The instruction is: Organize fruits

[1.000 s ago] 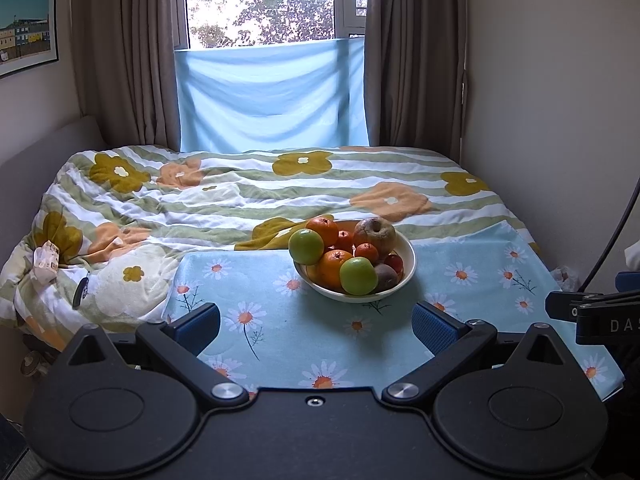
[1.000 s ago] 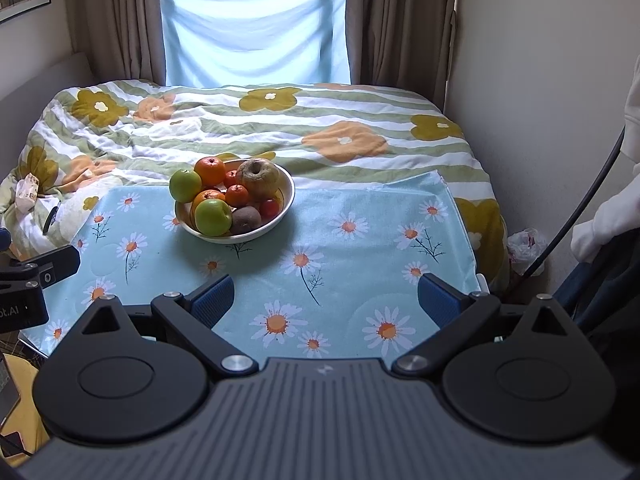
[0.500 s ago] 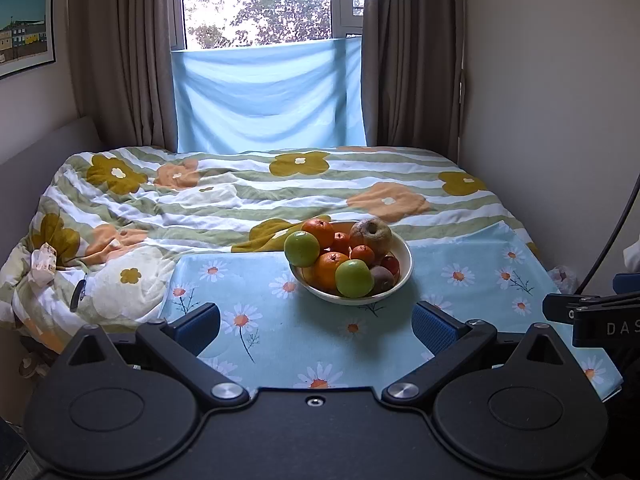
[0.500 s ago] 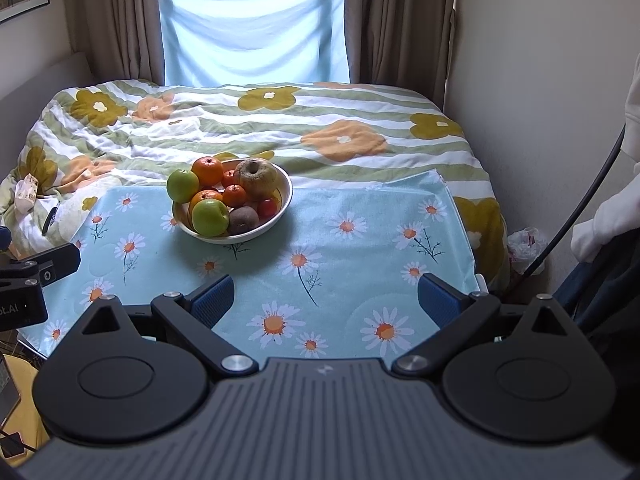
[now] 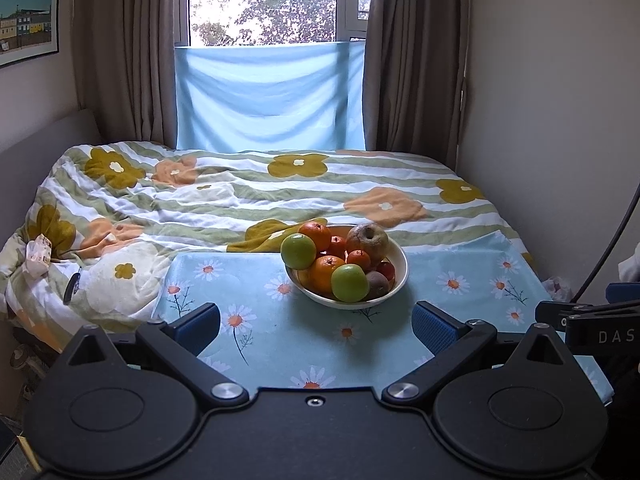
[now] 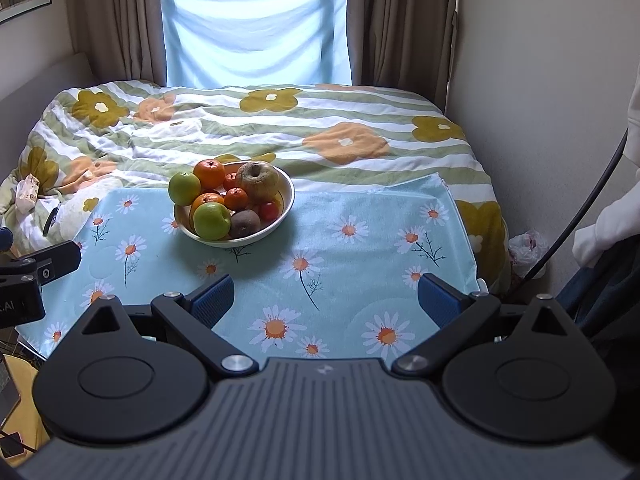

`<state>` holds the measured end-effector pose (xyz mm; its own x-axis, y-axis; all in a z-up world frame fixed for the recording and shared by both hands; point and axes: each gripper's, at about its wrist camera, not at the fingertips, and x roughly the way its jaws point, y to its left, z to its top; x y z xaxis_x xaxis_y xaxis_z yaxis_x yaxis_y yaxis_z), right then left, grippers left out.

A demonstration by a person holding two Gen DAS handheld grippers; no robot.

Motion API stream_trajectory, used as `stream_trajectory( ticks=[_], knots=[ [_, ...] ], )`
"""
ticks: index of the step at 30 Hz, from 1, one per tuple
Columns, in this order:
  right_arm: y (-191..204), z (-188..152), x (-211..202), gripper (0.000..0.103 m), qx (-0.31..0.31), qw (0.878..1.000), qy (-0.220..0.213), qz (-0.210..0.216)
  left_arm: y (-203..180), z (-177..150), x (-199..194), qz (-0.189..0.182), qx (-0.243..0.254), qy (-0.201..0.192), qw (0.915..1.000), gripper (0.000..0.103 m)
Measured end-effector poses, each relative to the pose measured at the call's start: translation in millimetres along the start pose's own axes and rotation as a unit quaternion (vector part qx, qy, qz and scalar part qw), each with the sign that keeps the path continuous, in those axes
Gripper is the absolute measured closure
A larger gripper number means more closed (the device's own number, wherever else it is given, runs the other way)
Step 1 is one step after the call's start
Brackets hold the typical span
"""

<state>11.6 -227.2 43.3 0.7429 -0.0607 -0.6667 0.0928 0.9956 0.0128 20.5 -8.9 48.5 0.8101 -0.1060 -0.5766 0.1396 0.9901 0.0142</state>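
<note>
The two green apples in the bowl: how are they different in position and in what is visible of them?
The front green apple sits low at the near rim of the bowl; the rear green apple perches higher at the left rim. The front one shows its stem dimple; the rear does not. Both are smooth, round and green.

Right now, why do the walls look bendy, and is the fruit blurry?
Left wrist view: the fisheye lens curves the edges, the window glares white, yet the bowl of fruit stays sharp. Right wrist view: same bending; the bowl casts a soft shadow on the cloth.
</note>
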Motion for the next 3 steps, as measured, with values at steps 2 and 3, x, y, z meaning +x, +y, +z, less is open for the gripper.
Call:
stream_trajectory(
  ticks=[2,3],
  knots=[
    [0.1,-0.1,0.0,0.000,0.000,1.000,0.000,0.000,0.7,-0.5,-0.2,0.001,0.000,0.000,1.0000,0.000],
    [0.2,-0.2,-0.2,0.000,0.001,1.000,0.000,0.000,0.8,-0.4,0.2,0.000,0.000,0.001,1.0000,0.000]
  ],
)
